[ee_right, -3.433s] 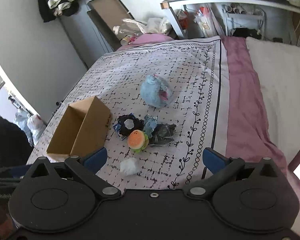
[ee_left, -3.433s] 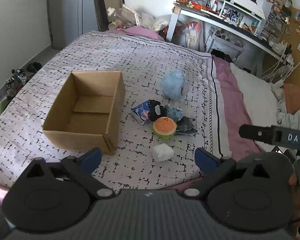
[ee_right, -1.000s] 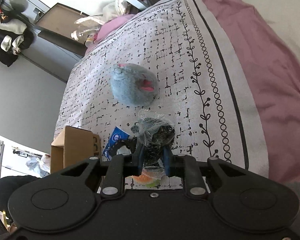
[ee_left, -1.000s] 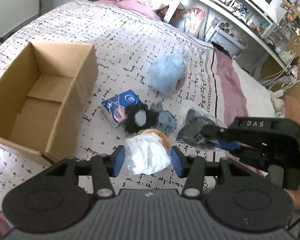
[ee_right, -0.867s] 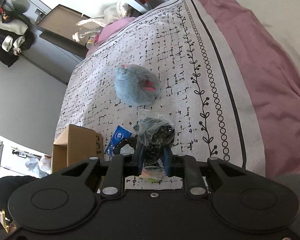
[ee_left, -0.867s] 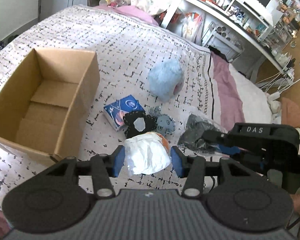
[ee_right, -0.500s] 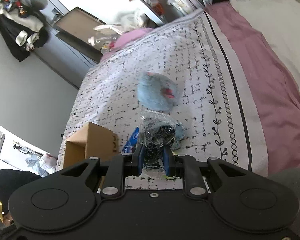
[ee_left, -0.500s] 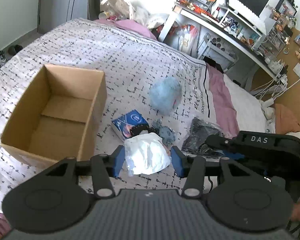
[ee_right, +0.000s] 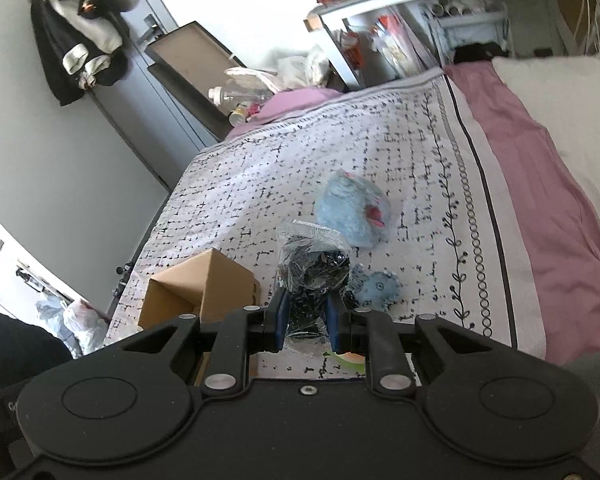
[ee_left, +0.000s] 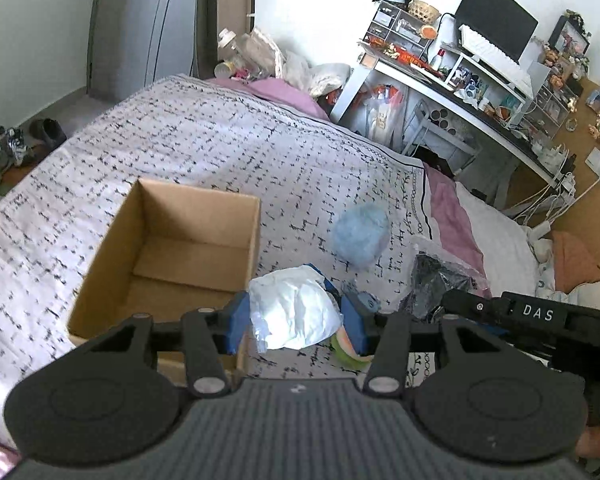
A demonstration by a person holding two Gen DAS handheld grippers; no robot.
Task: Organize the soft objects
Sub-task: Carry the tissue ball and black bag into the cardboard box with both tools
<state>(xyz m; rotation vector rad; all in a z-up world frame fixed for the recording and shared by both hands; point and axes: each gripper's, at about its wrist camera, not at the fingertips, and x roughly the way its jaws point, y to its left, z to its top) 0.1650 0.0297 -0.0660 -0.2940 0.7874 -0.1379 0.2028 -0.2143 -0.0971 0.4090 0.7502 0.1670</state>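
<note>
My left gripper (ee_left: 296, 320) is shut on a white crumpled soft bundle (ee_left: 296, 312), held above the bed beside the open cardboard box (ee_left: 168, 260). My right gripper (ee_right: 307, 318) is shut on a clear bag of black items (ee_right: 314, 268); it also shows at the right of the left wrist view (ee_left: 436, 280). A light blue plush (ee_right: 352, 212) lies on the patterned bedspread (ee_right: 340, 152). A small blue plush (ee_right: 376, 286) and an orange-green burger toy (ee_left: 346, 350) lie below the grippers.
The box (ee_right: 196, 288) stands empty on the bedspread at the left. A pink sheet (ee_right: 540, 160) covers the bed's right side. A cluttered desk (ee_left: 460, 80) stands beyond the bed. Shoes (ee_left: 8, 152) lie on the floor at far left.
Both grippers have closed on their items and risen higher above the bed. The left one, with the white bundle, has shifted toward the box.
</note>
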